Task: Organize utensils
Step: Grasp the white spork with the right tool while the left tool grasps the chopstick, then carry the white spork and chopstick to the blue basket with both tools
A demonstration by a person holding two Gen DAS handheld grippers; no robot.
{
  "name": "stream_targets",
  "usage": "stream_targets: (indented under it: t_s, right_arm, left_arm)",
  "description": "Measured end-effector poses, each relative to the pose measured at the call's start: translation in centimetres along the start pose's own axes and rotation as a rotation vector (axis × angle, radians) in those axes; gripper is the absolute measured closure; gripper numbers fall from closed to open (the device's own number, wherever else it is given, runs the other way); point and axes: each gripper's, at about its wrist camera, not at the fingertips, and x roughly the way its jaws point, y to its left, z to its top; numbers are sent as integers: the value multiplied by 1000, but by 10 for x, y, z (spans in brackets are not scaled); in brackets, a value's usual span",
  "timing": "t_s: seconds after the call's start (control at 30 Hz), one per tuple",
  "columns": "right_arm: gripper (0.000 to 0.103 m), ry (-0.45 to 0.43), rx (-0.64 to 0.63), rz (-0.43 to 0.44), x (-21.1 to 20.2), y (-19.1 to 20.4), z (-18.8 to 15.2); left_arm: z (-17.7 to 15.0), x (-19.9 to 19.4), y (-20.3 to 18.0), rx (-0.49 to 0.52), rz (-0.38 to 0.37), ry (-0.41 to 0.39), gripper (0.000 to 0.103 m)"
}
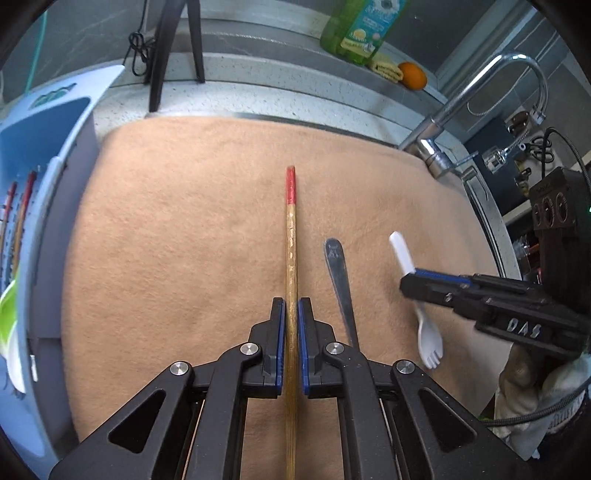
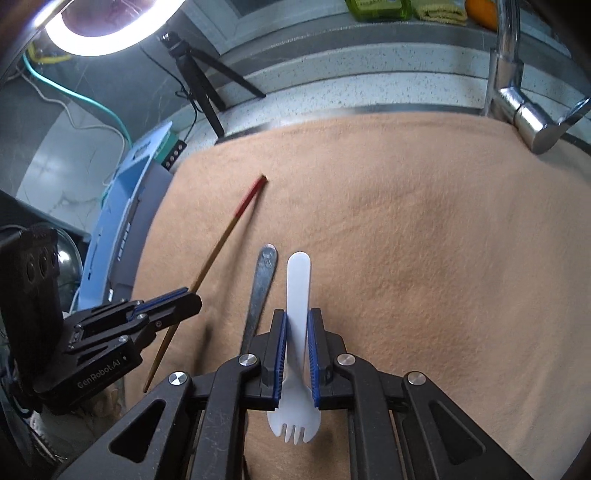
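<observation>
Currently, the left gripper (image 1: 291, 306) is closed down to a narrow gap with a wooden chopstick (image 1: 291, 258) running straight between its blue pads (image 1: 281, 332). The chopstick has a red tip that points toward the upper centre of the left wrist frame, and its shaft passes back under the gripper body to the bottom edge. Whether the pads actually press on the wood cannot be confirmed, since a thin gap shows on each side.

The right gripper (image 2: 296, 317) is closed onto a white plastic spork (image 2: 298, 295). Its flat handle extends forward past the fingertips, and its pronged head lies behind them, near the bottom centre of the right wrist frame. In the left wrist view the same gripper (image 1: 406, 280) enters from the right edge with the spork (image 1: 424, 332) crossing its tip.

A metal utensil handle (image 1: 338, 266) lies on the tan cloth (image 1: 184, 221), between the chopstick and the spork. In the right wrist view this handle (image 2: 262, 284) sits just beside the spork, on its left; its working end is hidden under the gripper.

A blue utensil rack (image 1: 48, 147) occupies the left edge of the left wrist frame and contains several chopsticks. A chrome faucet (image 1: 480, 96) stands at the upper right, and a green bottle (image 1: 354, 26) stands at the top beside an orange (image 1: 413, 75).
</observation>
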Motion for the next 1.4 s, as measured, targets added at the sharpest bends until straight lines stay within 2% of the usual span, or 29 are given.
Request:
stream_targets:
  t_s: [0.17,0.27,0.57,0.77,1.07,1.27,1.4]
  right_arm:
    - [93,-40,-3,24,-10,11,14]
    - [93,-47,-1,41,-13,16,16]
    - [93,-45,-25,84,-12,40,30]
    - [93,-47,-61,105,-9,64,40]
    - [93,-47,-129,158,2,116,60]
    - [93,-45,-179,197,17,161,75]
    - [93,-26,-196,224,34,190,82]
  left_arm:
    - [3,-10,7,0,5,-10,98]
    - [3,-17,16,-37,-28,-23,98]
    - [5,-50,32,-64,-52,-99,98]
    - [5,-70,46,-94,-40,-151,98]
    - [1,-116,94,-163,38,-257,98]
    - [-3,-130,131,-216,118,-289,98]
    - [-8,-132,155,-255,135,-295,98]
